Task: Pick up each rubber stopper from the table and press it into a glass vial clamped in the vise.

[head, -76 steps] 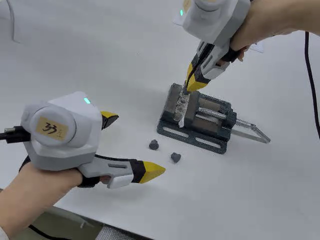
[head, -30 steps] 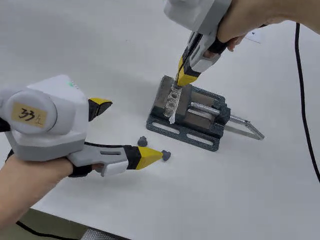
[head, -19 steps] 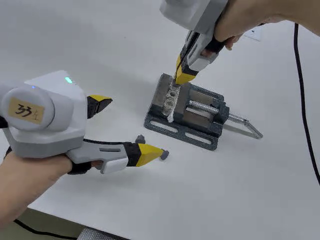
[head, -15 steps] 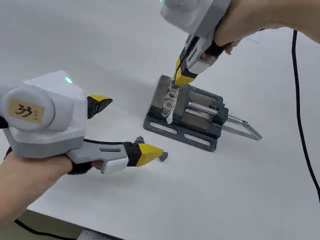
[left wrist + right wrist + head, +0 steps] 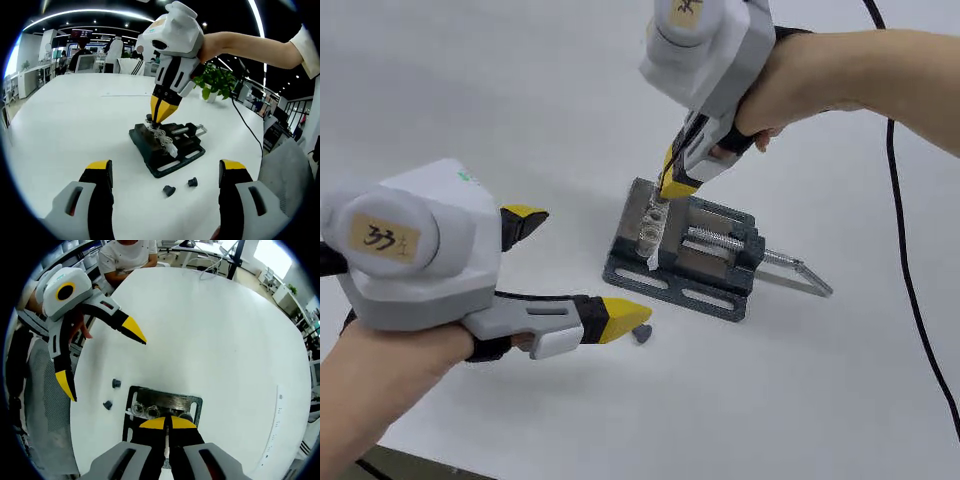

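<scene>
Vials point(image 5: 648, 233) upright in vise point(image 5: 672, 286); right tool point(image 5: 665, 191) closed above.

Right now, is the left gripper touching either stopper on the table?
Apart. Left gripper view: both stoppers lie between the left gripper's open jaws, bare table around each.

Left gripper point(image 5: 582, 268): fingers spread wide apart, tips pointing forward, left hand point(image 5: 405, 352) wrapped behind the fingers | Right gripper point(image 5: 670, 188): fingers closed tip to tip, pointing steeply down, right hand point(image 5: 788, 85) above the fingers
</scene>
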### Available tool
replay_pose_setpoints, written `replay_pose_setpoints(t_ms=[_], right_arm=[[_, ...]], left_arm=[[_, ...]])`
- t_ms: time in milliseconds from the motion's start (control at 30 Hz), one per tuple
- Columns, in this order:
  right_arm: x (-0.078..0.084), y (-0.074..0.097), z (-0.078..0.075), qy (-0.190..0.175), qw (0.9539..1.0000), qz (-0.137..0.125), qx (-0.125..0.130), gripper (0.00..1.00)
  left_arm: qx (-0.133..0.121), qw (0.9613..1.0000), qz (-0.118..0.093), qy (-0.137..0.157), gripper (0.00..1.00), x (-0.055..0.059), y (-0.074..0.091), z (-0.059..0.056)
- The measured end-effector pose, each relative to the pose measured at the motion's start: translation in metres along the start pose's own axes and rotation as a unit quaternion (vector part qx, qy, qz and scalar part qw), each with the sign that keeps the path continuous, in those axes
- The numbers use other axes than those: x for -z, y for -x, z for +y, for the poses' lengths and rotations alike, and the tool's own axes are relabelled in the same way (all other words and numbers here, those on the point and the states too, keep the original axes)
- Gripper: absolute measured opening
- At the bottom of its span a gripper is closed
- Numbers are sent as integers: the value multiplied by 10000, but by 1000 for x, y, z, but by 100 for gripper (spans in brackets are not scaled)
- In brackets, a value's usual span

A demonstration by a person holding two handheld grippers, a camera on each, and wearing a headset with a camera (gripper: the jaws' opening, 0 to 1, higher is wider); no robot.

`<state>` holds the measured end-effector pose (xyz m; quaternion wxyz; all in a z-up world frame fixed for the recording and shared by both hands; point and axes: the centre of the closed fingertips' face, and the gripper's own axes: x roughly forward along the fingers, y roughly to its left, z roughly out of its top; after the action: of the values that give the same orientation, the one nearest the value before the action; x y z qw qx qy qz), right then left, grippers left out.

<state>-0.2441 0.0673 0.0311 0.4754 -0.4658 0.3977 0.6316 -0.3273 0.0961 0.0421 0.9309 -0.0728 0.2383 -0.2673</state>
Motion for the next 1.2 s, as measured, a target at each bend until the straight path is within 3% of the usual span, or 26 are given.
replay_pose_setpoints(t_ms=[133,200,367,567,667,767,933,1200], right_arm=[[-2,2,0,-82,9999,15,-147,0],[-1,3,4,95,9998,44,-170,0],[0,5,4,-61,9995,-148,-276,0],[-1,7,5,26,9995,-164,-286,0],[-7,9,0,-17,9995,-277,-169,0],[-10,8,3,-53,9991,-320,-262,0],[-4,6,2,37,9995,-147,-283,0],[-4,3,5,-112,9990,-281,-323,0]], left_arm=[[-18,10000,-27,-45,86,-6,1,-1],[-17,10000,-37,-36,86,-9,2,-1],[-44,9999,-49,-97,86,-11,4,-1],[-47,9999,-10,-94,86,-7,7,0],[-50,9999,4,-87,86,-7,7,-1],[-39,10000,34,-85,86,-5,7,-2],[-47,10000,31,-76,86,-6,8,0],[-46,9999,135,-65,86,1,7,4]])
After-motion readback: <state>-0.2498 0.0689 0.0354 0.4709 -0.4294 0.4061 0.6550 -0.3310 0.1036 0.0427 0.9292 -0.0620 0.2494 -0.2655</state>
